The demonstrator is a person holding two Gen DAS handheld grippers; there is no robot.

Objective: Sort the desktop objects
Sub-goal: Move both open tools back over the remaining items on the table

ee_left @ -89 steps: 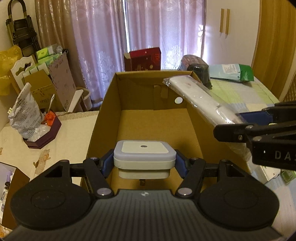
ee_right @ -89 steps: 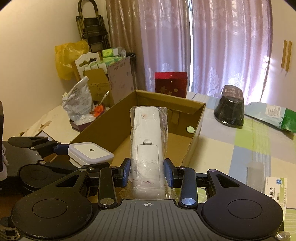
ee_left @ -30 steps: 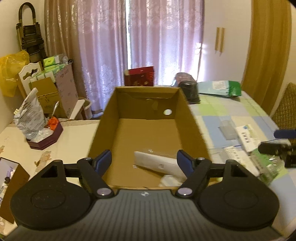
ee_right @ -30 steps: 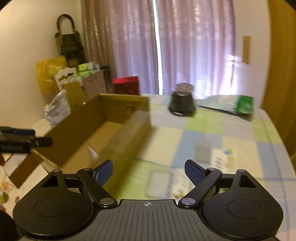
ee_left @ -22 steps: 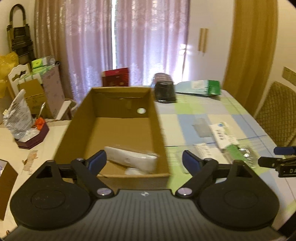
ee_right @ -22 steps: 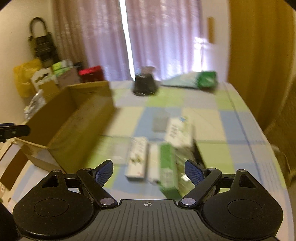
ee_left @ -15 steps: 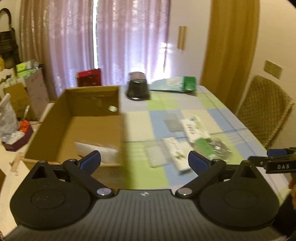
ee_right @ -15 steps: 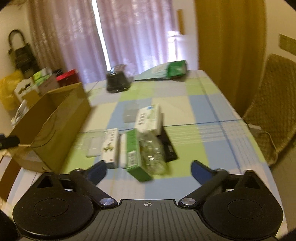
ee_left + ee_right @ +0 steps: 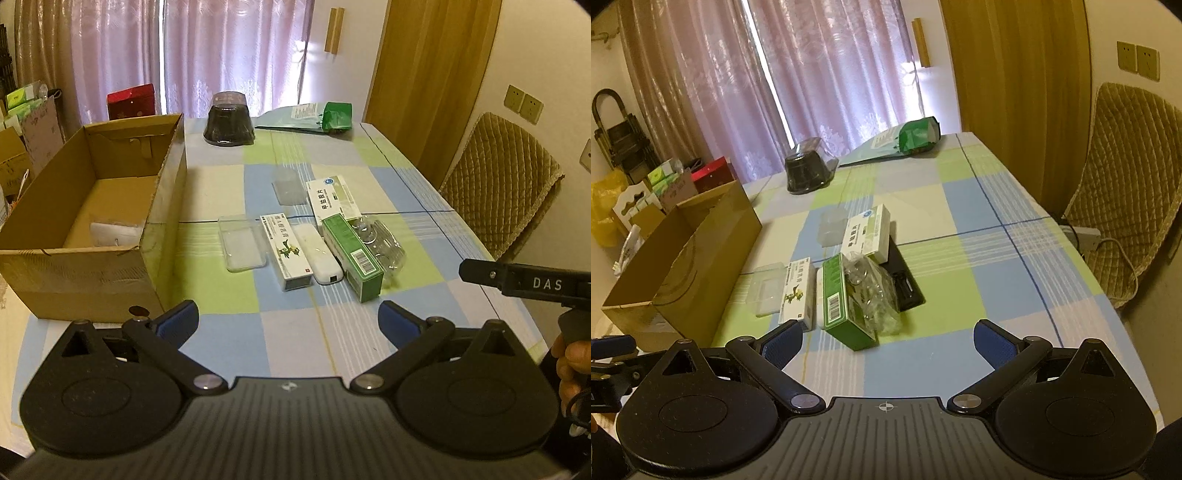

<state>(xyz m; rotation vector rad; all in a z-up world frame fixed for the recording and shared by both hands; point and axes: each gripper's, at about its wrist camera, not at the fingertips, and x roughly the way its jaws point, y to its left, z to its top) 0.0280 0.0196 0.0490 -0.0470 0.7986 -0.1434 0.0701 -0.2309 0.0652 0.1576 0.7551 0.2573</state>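
Note:
A cardboard box (image 9: 162, 206) stands at the table's left, with a plastic-wrapped white remote (image 9: 114, 233) lying inside. A cluster of items lies mid-table: a clear plastic case (image 9: 242, 243), a white medicine box with a green figure (image 9: 288, 251), a white device (image 9: 318, 254), a green box (image 9: 352, 253), a crumpled clear plastic piece (image 9: 376, 240) and a white-green box (image 9: 332, 197). My left gripper (image 9: 287, 319) is open and empty, near the table's front edge. My right gripper (image 9: 888, 341) is open and empty too, just short of the green box (image 9: 846, 299).
A black tray (image 9: 905, 280) lies under the boxes. A dark domed container (image 9: 229, 123) and a green bag (image 9: 317, 116) sit at the far end. A padded chair (image 9: 506, 181) stands at the right. The checked cloth (image 9: 295, 354) in front is bare.
Both grippers let go of the white square device and the wrapped remote into the box, then opened wide and swung right and back toward the cluster of items.

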